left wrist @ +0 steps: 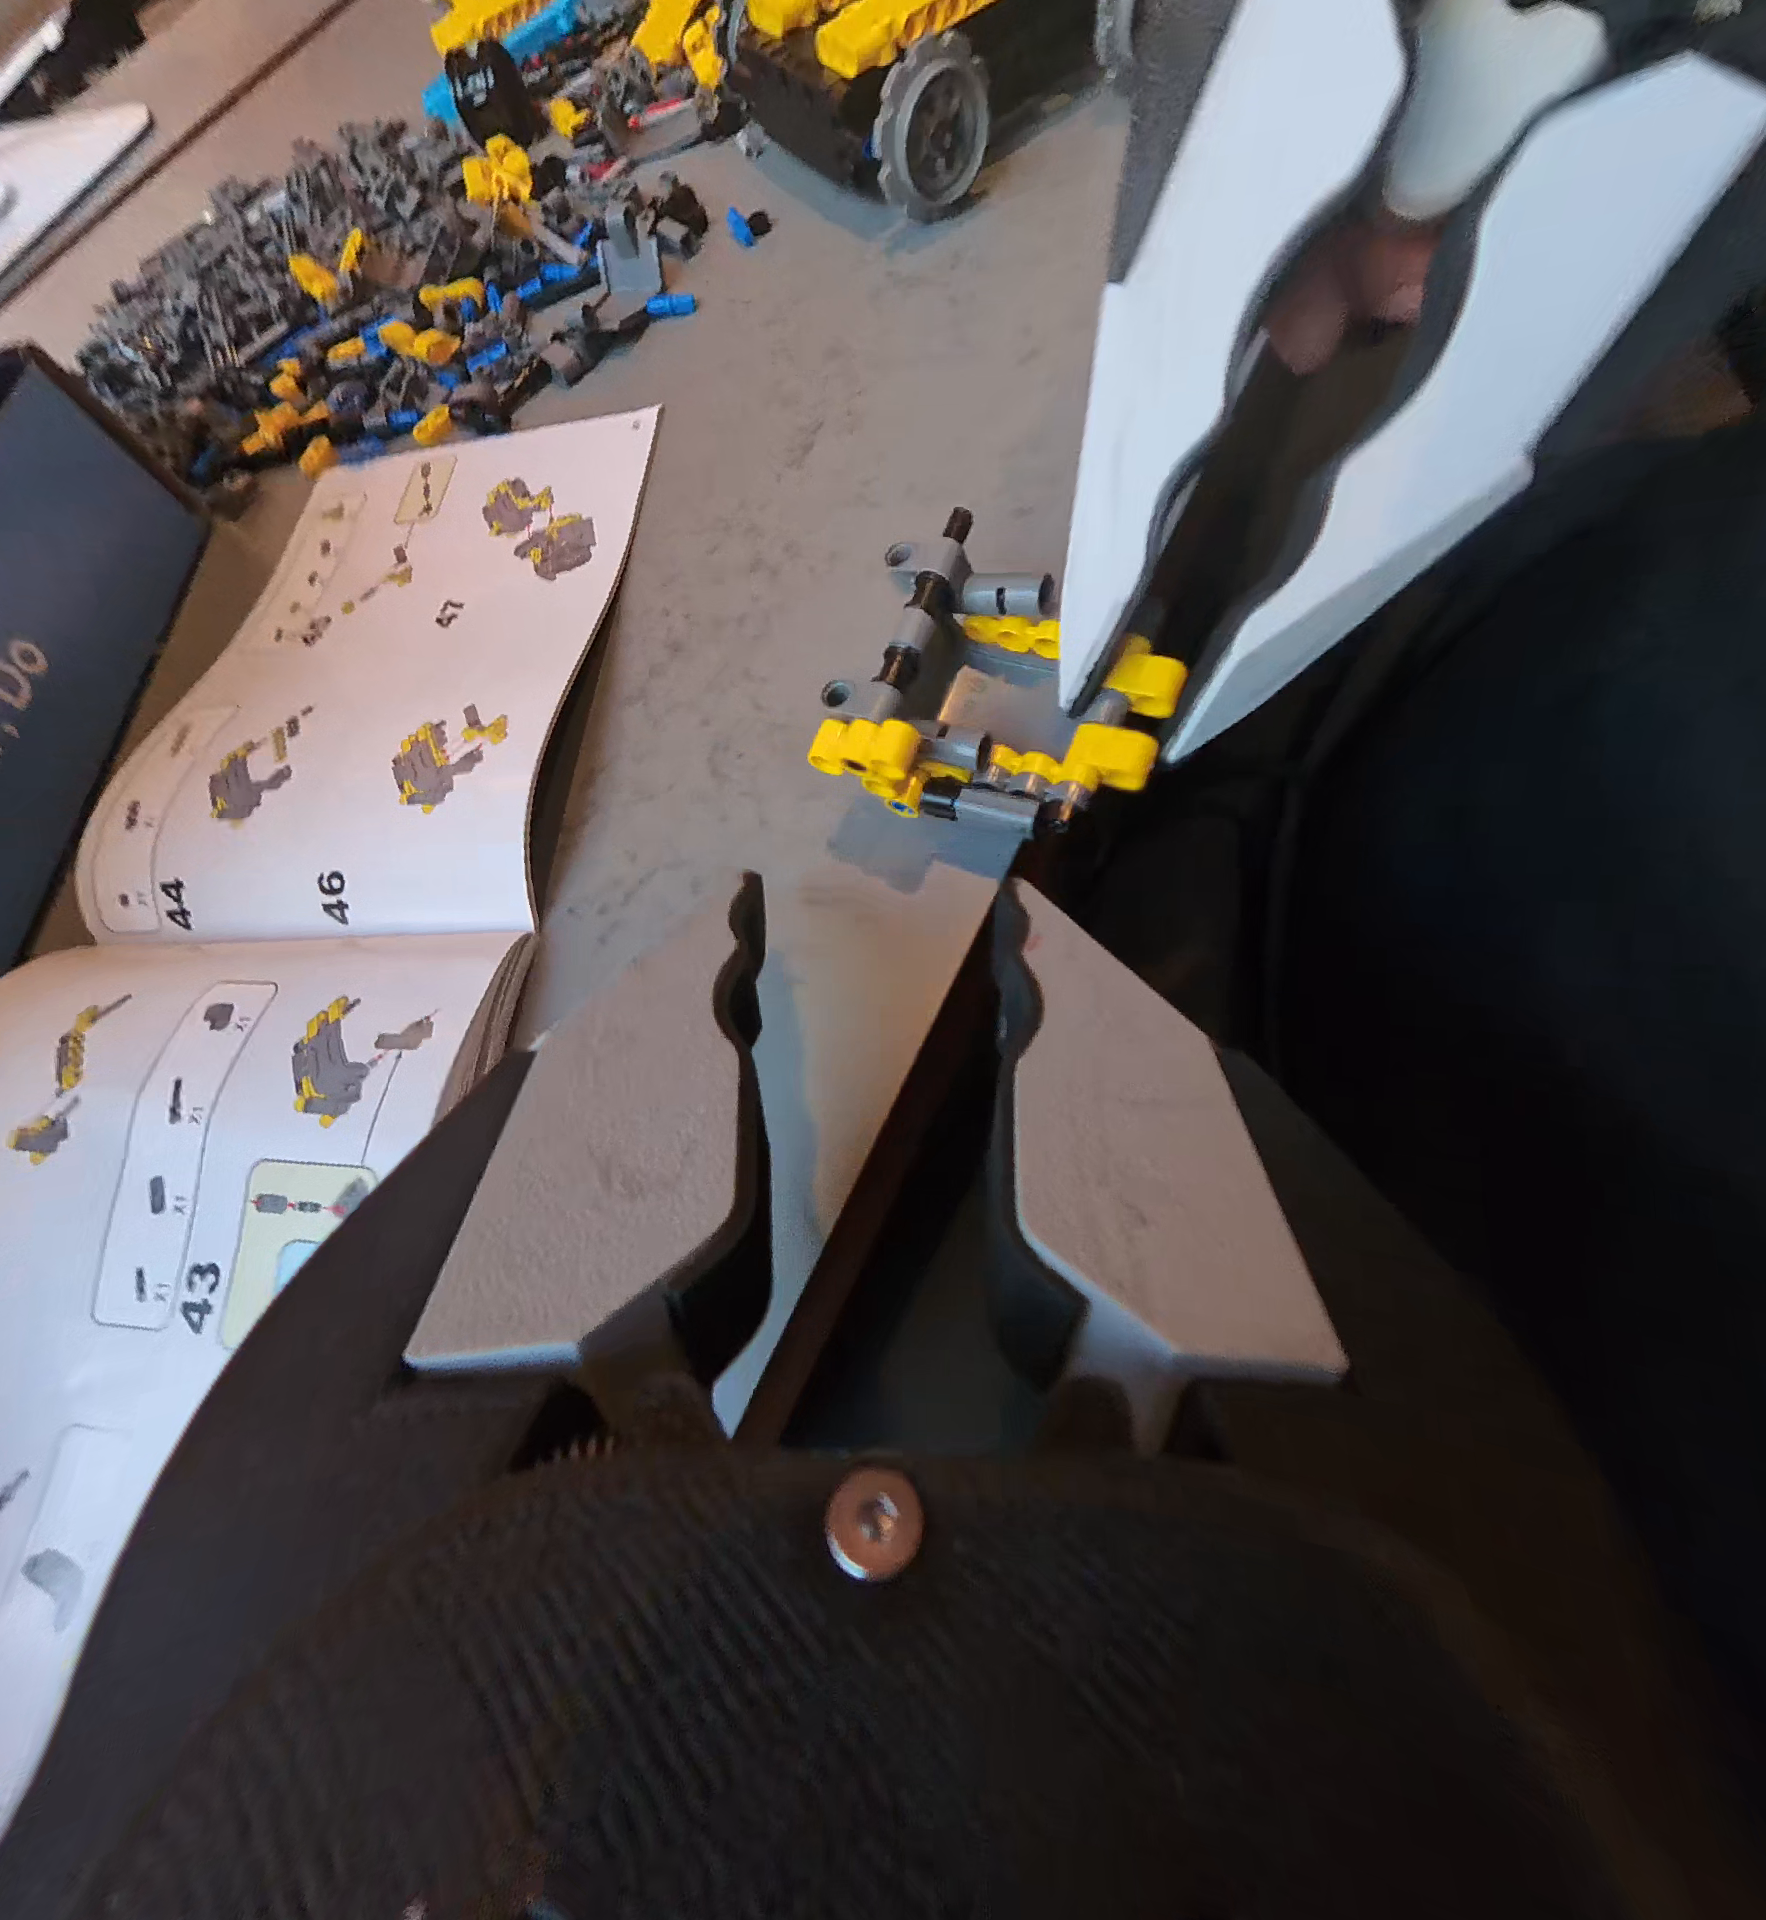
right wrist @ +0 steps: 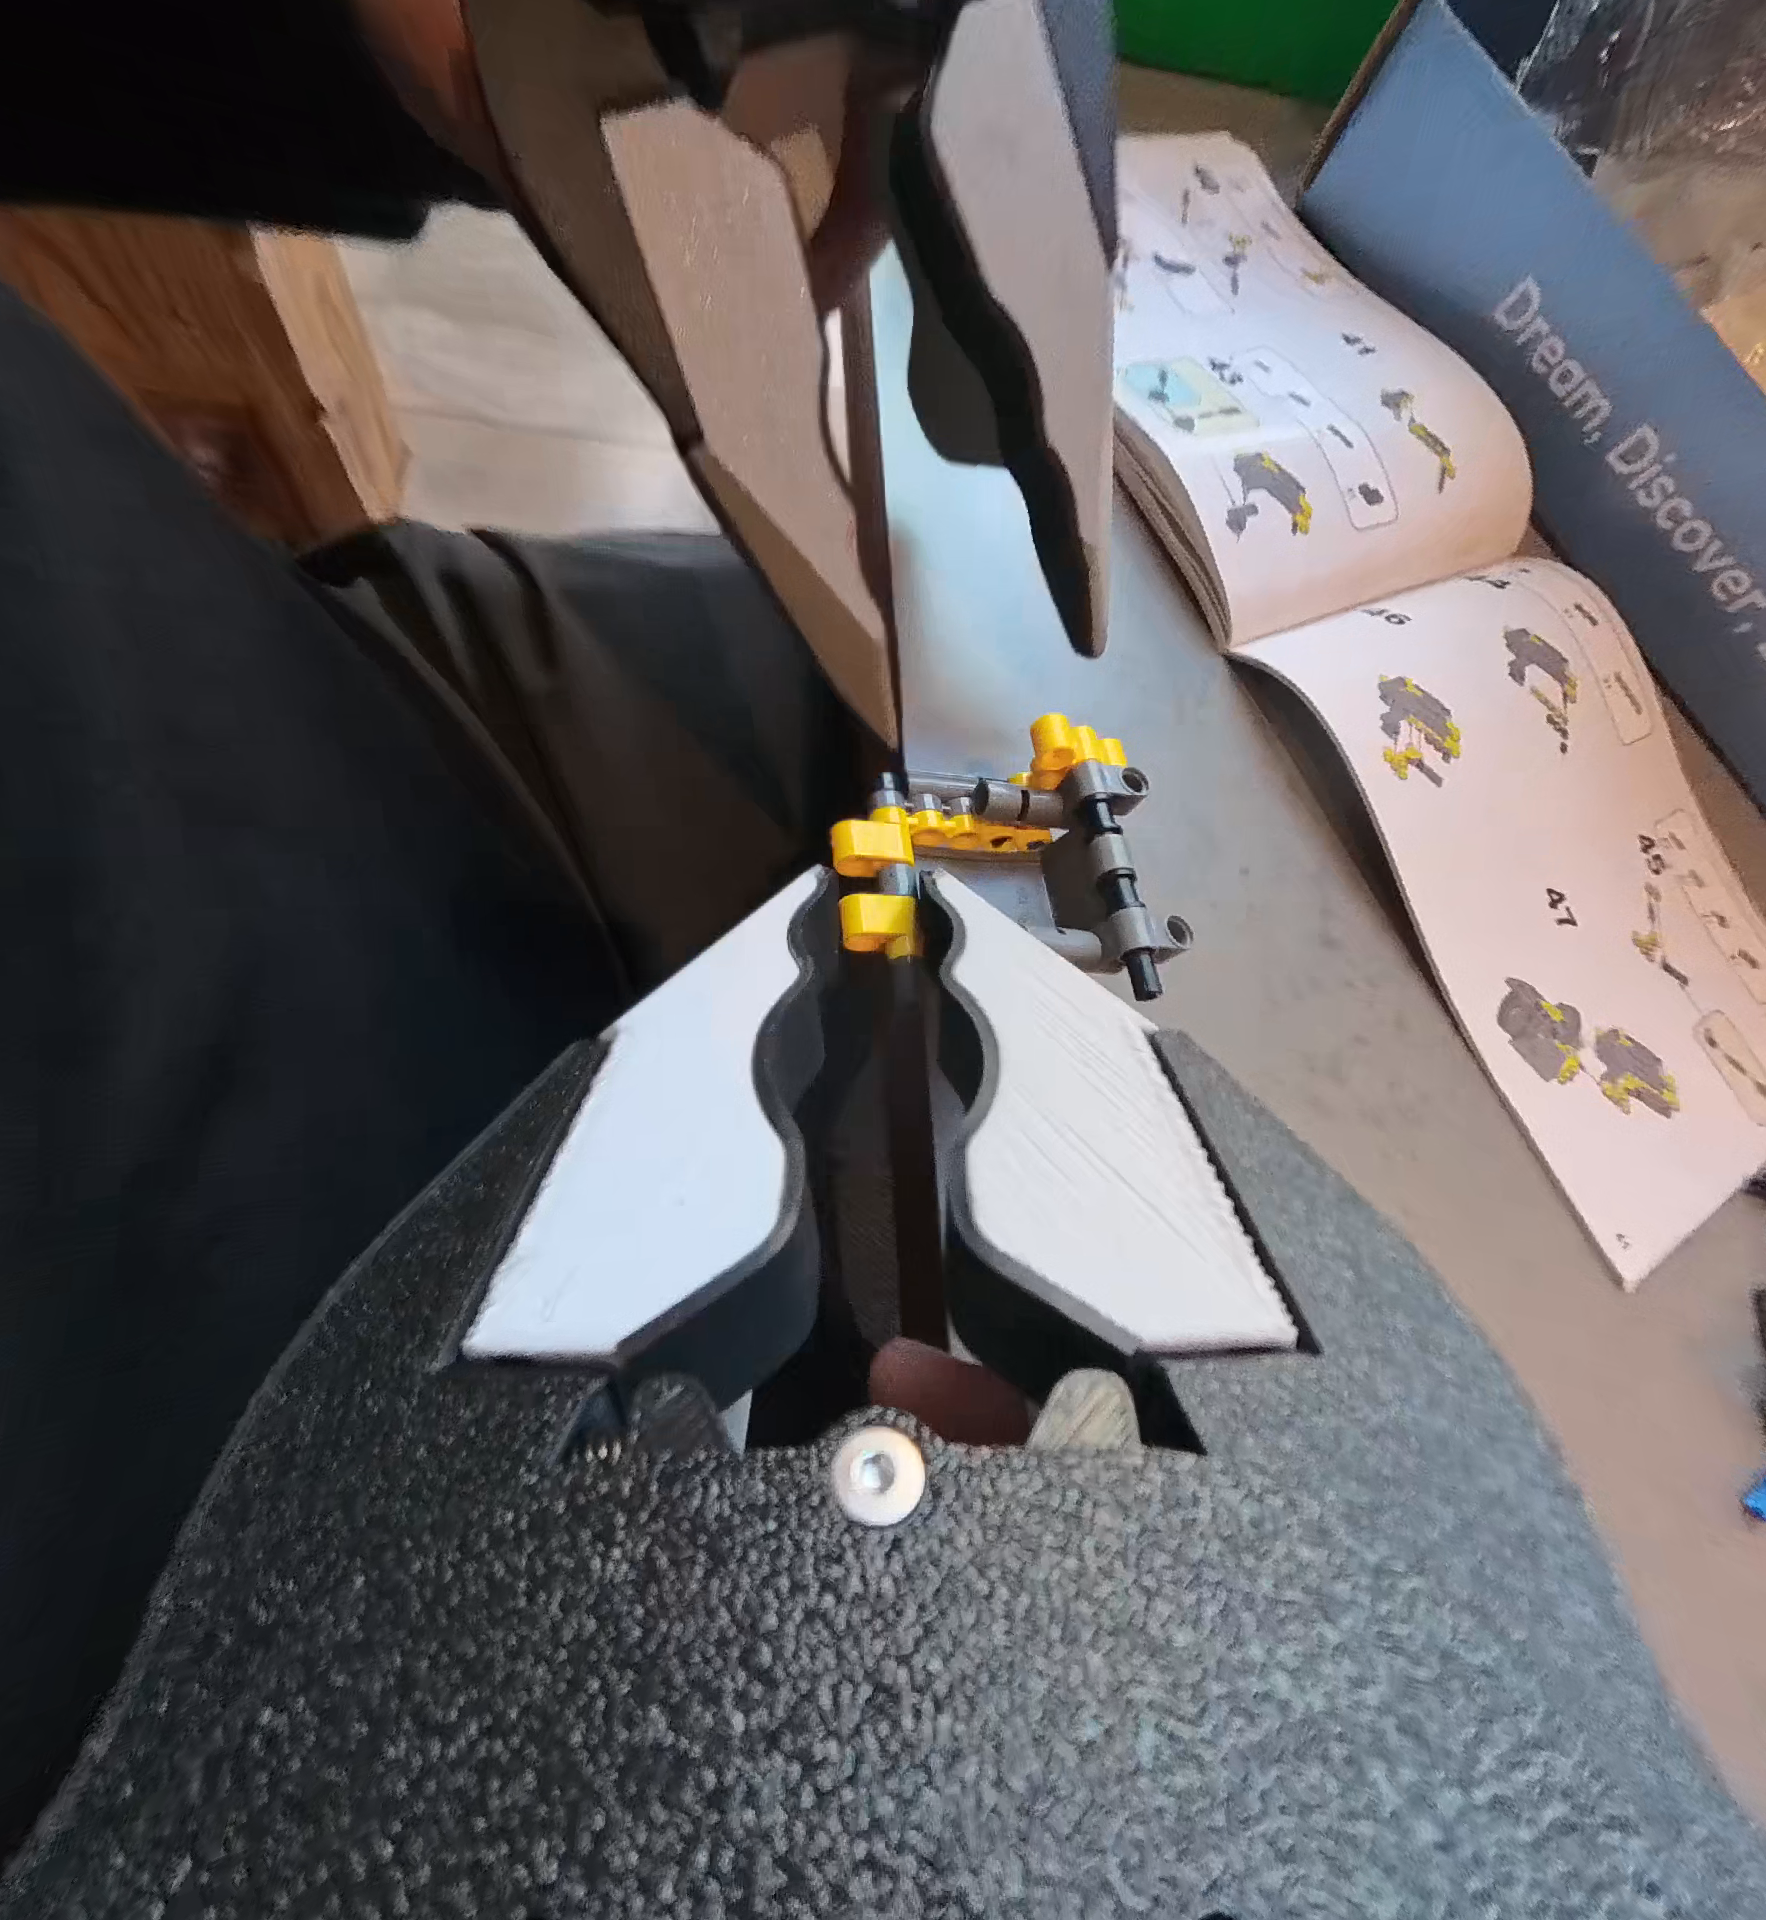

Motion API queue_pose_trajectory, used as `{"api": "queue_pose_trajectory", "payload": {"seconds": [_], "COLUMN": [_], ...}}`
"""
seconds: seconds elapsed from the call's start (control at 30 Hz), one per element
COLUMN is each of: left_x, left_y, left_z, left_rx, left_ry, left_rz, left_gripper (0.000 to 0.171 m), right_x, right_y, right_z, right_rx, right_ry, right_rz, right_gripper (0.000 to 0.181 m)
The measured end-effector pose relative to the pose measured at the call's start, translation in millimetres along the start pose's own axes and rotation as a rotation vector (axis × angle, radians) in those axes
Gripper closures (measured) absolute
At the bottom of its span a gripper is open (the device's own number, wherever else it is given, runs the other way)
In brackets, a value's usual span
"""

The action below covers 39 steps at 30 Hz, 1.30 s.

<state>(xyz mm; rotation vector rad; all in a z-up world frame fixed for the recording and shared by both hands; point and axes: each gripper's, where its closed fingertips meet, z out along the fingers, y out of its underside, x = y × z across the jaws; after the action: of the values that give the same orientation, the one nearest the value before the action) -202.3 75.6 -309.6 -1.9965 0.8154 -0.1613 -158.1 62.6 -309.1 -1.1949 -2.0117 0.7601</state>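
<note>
The right gripper [right wrist: 874, 894] has its fingers clenched on the yellow end of a grey-and-yellow brick frame [left wrist: 962, 686] lying flat at the bench [left wrist: 806, 416] edge, its long side running toward the open booklet [left wrist: 359, 675], while the left gripper [left wrist: 874, 914], near the frame, is spread and empty.

My two wrist cameras look close along my fingers from opposite sides; both see the small brick assembly [left wrist: 972, 707] [right wrist: 1024, 852] and the instruction booklet [left wrist: 359, 707] [right wrist: 1481, 790].
</note>
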Motion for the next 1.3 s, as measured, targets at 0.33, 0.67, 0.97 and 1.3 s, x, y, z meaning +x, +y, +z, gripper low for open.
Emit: {"api": "queue_pose_trajectory", "payload": {"seconds": [0.33,0.67,0.97,1.3], "left_x": [13.4,25.7,12.6,-11.4], "left_y": [-36.0,-47.3,-25.5,-28.5], "left_z": [-11.9,-9.8,19.9,21.5], "left_rx": [0.143,0.191,0.015,0.067], "left_ry": [-0.03,0.193,0.393,0.509], "left_rz": [0.203,0.147,-0.673,-1.121], "left_gripper": [0.12,0.145,0.146,0.148], "right_x": [-3.3,-3.6,54.1,62.2], "right_y": [-38.2,-49.1,-32.9,9.6], "right_z": [-33.0,-46.8,-37.0,-10.2], "right_rx": [0.301,0.374,0.317,0.015], "right_ry": [-0.368,-0.63,-0.216,0.109], "right_rz": [0.46,0.729,0.612,0.18], "right_gripper": [0.167,0.167,0.143,0.137]}}
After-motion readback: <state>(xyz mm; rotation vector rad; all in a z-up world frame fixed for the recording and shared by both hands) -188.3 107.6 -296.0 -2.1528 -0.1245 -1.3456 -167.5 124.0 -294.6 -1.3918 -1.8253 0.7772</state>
